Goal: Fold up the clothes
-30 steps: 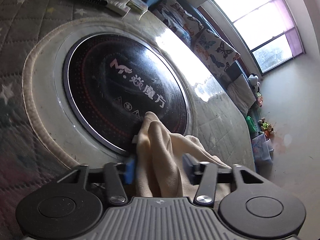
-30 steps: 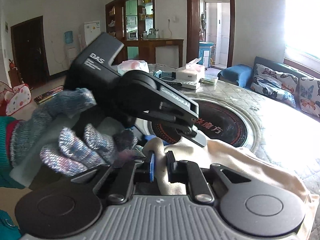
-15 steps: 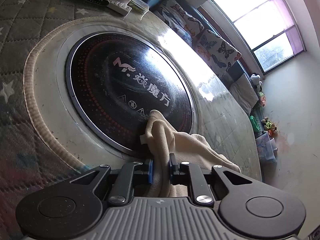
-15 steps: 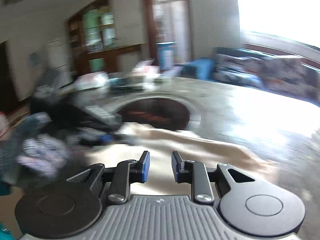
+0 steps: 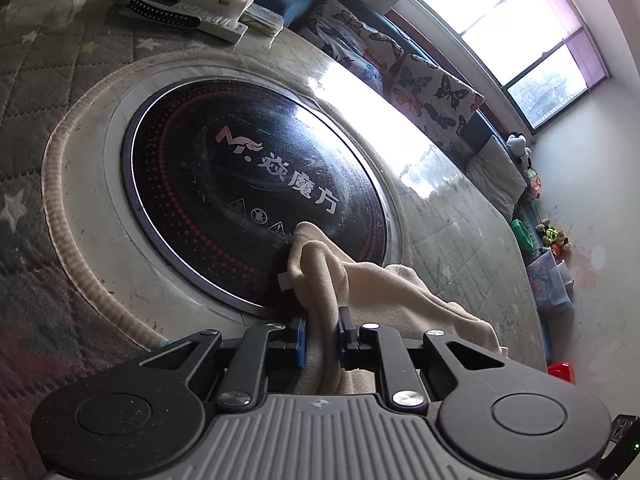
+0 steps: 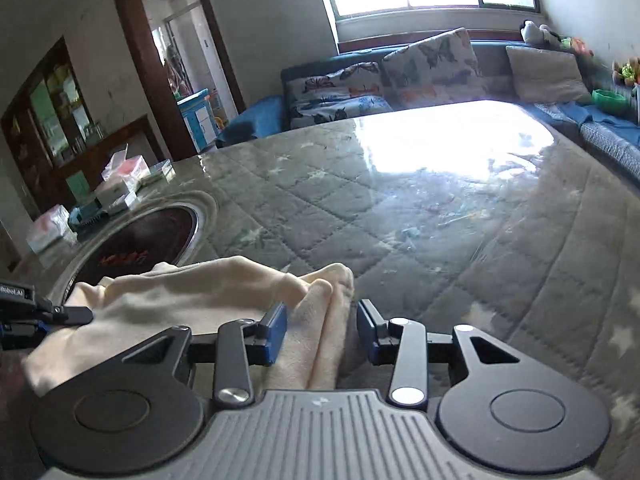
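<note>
A cream cloth (image 5: pixel 380 284) lies bunched on the quilted table, one end over the rim of a black round glass hob (image 5: pixel 240 168). My left gripper (image 5: pixel 322 332) is shut on a fold of this cloth at the hob's near edge. In the right wrist view the cream cloth (image 6: pixel 200 292) stretches left toward the left gripper's fingers (image 6: pixel 60 314). My right gripper (image 6: pixel 323 316) is at the cloth's right end. Its jaws are opening: the bunched end lies between them against the left pad, with a gap to the right pad.
A remote, tissue box and packets (image 5: pixel 180 8) sit at the table's far side beyond the hob (image 6: pixel 144 240). A sofa with butterfly cushions (image 6: pixel 400 72) runs behind the table. The quilted cover (image 6: pixel 420 220) spreads to the right under bright window glare.
My right gripper swung right along the cloth, away from the left gripper and the gloved hand, and its jaws went from shut to parted. My left gripper closed tighter on the fold.
</note>
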Demonstrator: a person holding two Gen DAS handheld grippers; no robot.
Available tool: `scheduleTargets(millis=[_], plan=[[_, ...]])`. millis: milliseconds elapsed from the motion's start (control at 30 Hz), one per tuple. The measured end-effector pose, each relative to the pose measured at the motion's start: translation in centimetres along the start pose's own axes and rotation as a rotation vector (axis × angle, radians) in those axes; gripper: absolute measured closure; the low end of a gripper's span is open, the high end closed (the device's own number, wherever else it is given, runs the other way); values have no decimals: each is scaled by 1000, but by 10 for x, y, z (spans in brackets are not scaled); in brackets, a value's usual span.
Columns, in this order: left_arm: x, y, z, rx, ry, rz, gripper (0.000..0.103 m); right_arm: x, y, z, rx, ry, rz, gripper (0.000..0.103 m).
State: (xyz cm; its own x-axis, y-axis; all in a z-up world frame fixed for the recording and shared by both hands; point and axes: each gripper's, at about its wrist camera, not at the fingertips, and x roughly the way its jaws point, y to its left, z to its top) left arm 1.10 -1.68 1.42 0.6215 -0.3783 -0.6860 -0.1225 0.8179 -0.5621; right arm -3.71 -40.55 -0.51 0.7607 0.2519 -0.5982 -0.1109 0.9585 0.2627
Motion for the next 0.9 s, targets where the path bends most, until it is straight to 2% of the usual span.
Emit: scheduleTargets(millis=[67,167,267,400,667,900], plan=[[-2,-6,0,23,-10,8,88,-1,1,-1,-6,5,24,92],[-8,-21,-1,66,-34,9,89,-6,5,-1,-20,-18,24,93],[-15,-41,-2,114,-55,-16,89,-27,0,3,-12,-75,33,94],[-11,-77,-10,193,-53,-53,89,-56,-14,11,-17,-141,2,94],[32,-155,-35,332,8,-140,89,-99,-74,21,-11,-206,-161,94],[81,-209,-59,452,59,-184,89,-119,-138,28,23,-211,-321,94]])
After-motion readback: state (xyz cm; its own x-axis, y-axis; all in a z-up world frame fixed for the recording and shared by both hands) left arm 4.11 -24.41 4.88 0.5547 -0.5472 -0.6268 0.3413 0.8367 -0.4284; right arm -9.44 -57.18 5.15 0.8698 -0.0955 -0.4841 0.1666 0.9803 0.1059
